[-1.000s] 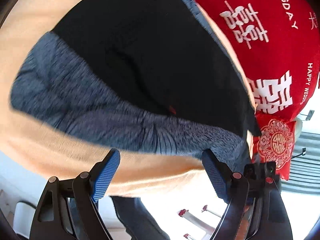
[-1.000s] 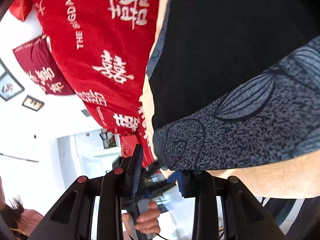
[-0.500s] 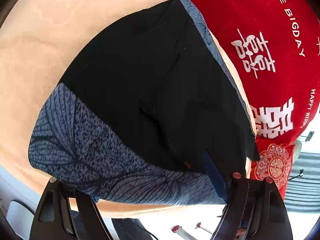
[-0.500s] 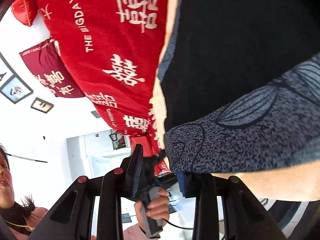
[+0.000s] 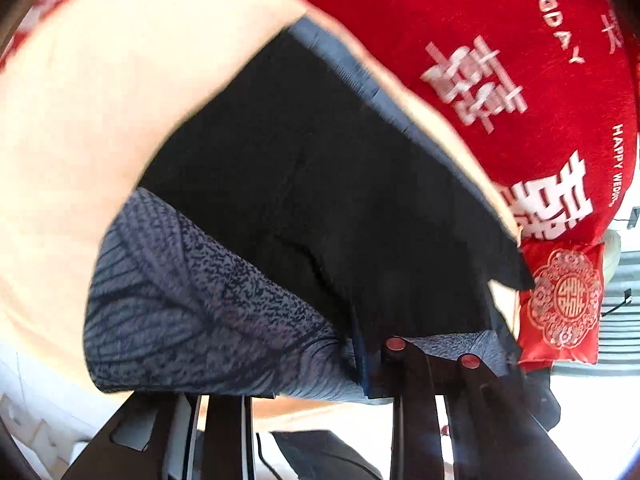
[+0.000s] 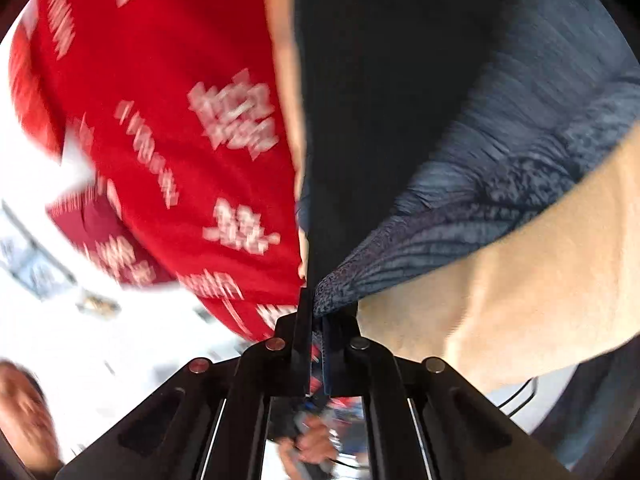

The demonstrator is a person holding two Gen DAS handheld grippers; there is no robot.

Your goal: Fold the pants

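I am clamping my right claw on the near corner of the pants and my left claw on the patterned hem — two grips, so one edge is lifting evenly for the fold. One pair is lying on the peach sheet, with one red blanket and one red cushion along the far side.

- The left gripper has black, flat-sided finger arms with slotted cut-outs and two round red-capped pivot pins.
- One dark blue ribbed pad shows on it.
- The right gripper has black, angular arms with four dull metal pivot pins in a row.
- Pale edges line its inner slots.
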